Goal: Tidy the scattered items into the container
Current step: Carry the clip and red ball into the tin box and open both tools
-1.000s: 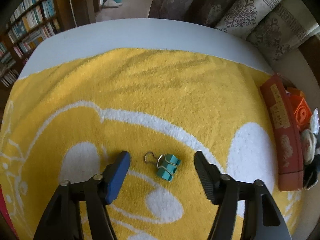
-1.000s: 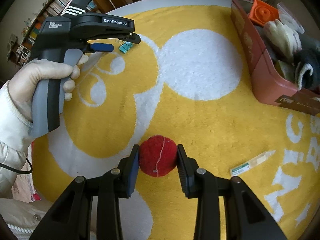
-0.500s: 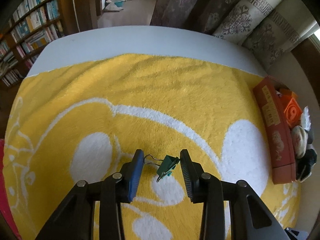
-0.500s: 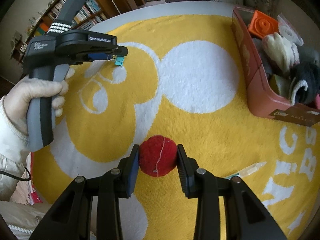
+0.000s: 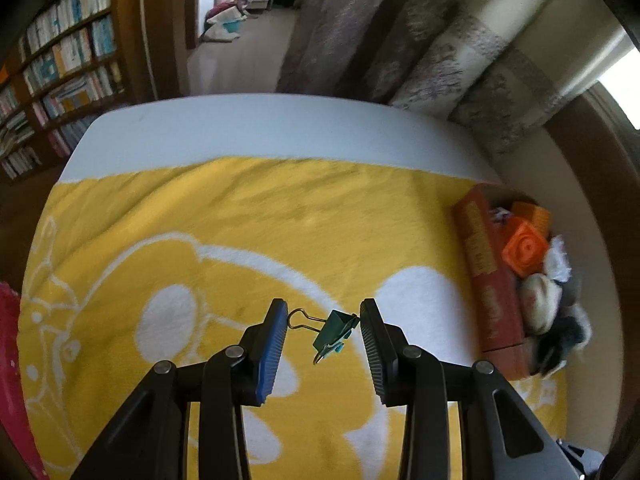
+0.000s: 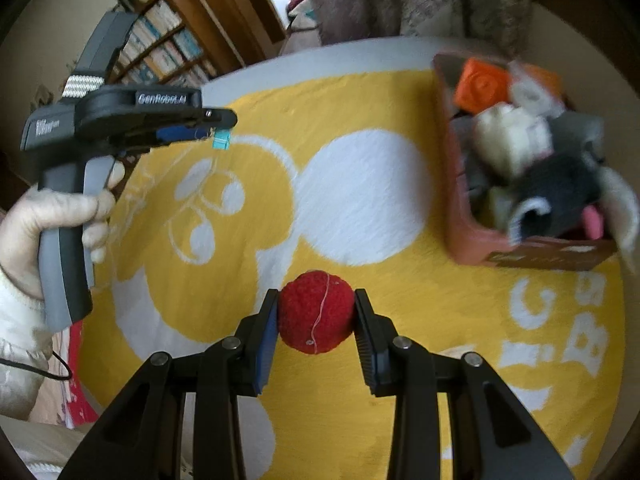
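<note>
A teal binder clip (image 5: pixel 335 329) hangs tilted between the pads of my left gripper (image 5: pixel 324 320), which is shut on it above the yellow towel (image 5: pixel 248 220); one wire handle touches the blue pad. In the right wrist view the same clip (image 6: pixel 221 143) shows at the tip of the left gripper (image 6: pixel 218 128), held by a gloved hand (image 6: pixel 48 216). My right gripper (image 6: pixel 316 298) is shut on a red woolly ball (image 6: pixel 316 314), clear of the towel. The red-brown box (image 6: pixel 456 200) stands at the right, also seen as a box (image 5: pixel 486 280) from the left wrist.
The box holds an orange cube (image 6: pixel 482 84), rolled socks (image 6: pixel 508 140) and dark cloth (image 6: pixel 560 184). The towel (image 6: pixel 360 184) covers a pale table (image 5: pixel 260 128). Bookshelves (image 5: pixel 60 64) stand at the far left, curtains (image 5: pixel 440 48) behind.
The left jaws closed on the binder clip and lifted it off the towel. The right gripper rose with the red ball, and the box now looks nearer.
</note>
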`<state>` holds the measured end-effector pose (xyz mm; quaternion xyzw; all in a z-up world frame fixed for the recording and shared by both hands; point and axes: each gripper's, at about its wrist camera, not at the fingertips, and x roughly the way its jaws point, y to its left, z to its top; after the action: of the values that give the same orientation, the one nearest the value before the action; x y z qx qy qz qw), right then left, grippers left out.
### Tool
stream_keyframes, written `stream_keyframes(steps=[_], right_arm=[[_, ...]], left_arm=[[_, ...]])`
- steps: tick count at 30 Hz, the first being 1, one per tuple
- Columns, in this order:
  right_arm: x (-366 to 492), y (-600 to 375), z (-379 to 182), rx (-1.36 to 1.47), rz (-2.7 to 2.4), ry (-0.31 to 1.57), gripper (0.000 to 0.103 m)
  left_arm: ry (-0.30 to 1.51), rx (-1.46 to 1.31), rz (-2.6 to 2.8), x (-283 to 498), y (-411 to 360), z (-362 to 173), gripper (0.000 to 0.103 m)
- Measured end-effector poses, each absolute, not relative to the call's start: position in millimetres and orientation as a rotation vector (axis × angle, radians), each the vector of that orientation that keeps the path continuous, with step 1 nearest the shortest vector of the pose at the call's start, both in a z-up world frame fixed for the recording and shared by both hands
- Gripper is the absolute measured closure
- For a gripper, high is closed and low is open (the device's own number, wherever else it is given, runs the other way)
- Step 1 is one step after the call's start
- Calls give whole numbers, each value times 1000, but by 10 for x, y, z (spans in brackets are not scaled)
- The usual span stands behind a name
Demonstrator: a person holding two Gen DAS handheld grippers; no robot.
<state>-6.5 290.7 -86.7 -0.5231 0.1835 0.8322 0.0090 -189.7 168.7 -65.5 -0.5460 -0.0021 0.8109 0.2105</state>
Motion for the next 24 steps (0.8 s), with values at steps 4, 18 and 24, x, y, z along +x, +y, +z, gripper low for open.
stream_keyframes(steps=[4,18,24], right_arm=[[39,3200,-694,-1533,2594,621,64],[399,4215,-256,-1245,2536,709,64],[418,4468,-170,-1189,2542,719,64]], left_arm=[[5,-1481,2225,-1800,1943,-501,64],[79,-1377,2070,-1429,3208,-194,64],[111,-1335,2025,-1346,3644,-117,64]])
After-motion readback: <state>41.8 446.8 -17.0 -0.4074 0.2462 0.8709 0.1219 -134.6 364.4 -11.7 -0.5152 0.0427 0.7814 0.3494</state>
